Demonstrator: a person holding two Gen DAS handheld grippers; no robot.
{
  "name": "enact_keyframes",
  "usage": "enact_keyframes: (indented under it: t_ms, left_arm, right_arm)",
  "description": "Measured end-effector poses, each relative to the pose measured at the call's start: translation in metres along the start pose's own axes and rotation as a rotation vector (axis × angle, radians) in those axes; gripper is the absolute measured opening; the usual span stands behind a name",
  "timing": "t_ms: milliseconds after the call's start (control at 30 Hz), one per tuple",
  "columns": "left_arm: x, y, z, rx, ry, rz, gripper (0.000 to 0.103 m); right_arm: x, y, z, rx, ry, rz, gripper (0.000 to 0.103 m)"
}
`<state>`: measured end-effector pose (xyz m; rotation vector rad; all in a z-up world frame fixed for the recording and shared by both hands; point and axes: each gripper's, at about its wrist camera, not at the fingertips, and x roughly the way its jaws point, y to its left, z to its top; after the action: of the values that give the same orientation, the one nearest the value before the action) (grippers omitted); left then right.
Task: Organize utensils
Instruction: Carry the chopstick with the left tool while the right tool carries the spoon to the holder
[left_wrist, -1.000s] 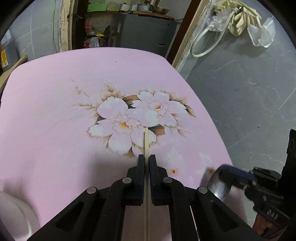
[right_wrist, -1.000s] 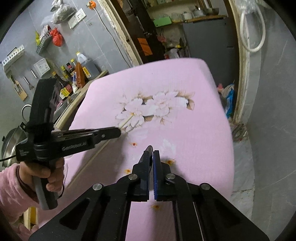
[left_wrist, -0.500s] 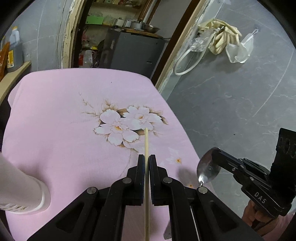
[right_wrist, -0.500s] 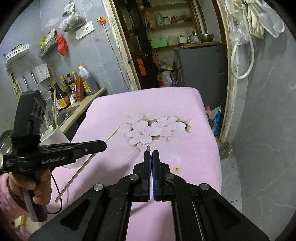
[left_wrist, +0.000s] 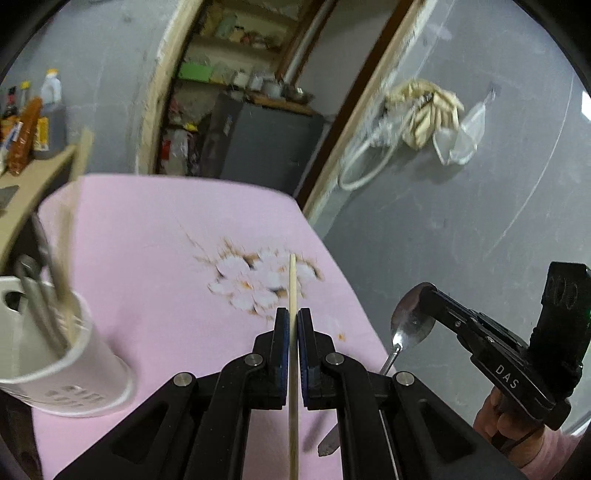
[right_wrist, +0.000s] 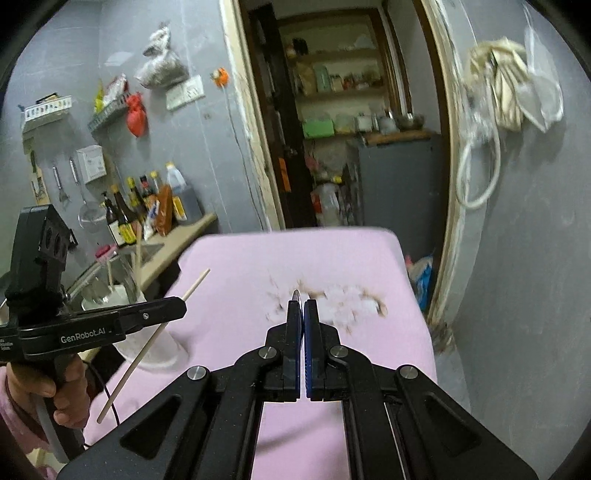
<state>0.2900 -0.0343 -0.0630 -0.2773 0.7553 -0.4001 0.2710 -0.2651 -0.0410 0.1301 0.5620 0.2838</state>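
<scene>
Carrying both utensils above the pink desk (left_wrist: 155, 236): left tongs (left_wrist: 293, 317) clenched on a chopstick (left_wrist: 292, 280), right tongs (right_wrist: 302, 308) clenched on a spoon (left_wrist: 412, 314). Holder (left_wrist: 55, 354) at left edge, already crowded. Risk: thin chopstick pivoting or snagging on utensils inside, tipping holder.

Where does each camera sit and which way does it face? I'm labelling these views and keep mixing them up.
Left wrist: on the left gripper, looking down its fingers over the pink cloth; it grips a chopstick; right gripper with spoon alongside.
Right wrist: on the right gripper, facing the doorway; a hand holds the left gripper.
Shared: cloth, chopstick, white holder.
</scene>
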Motion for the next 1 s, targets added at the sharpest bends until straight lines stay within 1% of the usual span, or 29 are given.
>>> enact_keyframes:
  t_ms: [167,267,400,533,667,767,867,1000]
  left_arm:
    - [-0.039,0.017,0.02,-0.025,-0.109,0.03,0.005]
    - [-0.058,0.031,0.033,-0.033,-0.161,0.047,0.005]
    - [-0.084,0.059,0.051,-0.046,-0.233,0.082,0.005]
    - [-0.103,0.091,0.063,-0.07,-0.284,0.119,0.005]
    - [-0.118,0.12,0.072,-0.093,-0.335,0.149,0.005]
    - [-0.127,0.143,0.076,-0.116,-0.373,0.156,0.005]
    - [-0.131,0.164,0.08,-0.146,-0.413,0.145,0.005]
    - [-0.131,0.194,0.082,-0.205,-0.464,0.109,0.005]
  right_arm:
    - [-0.005,0.033,0.032,-0.037,-0.072,0.04,0.002]
    - [-0.004,0.059,0.052,-0.059,-0.111,0.07,0.002]
    - [0.001,0.093,0.07,-0.081,-0.151,0.095,0.002]
    - [0.003,0.126,0.081,-0.098,-0.191,0.101,0.002]
    - [0.005,0.159,0.089,-0.13,-0.233,0.086,0.002]
    - [0.01,0.186,0.092,-0.173,-0.25,0.044,0.002]
    - [0.015,0.211,0.089,-0.226,-0.264,-0.004,0.002]
    - [0.021,0.234,0.084,-0.271,-0.257,-0.034,0.002]
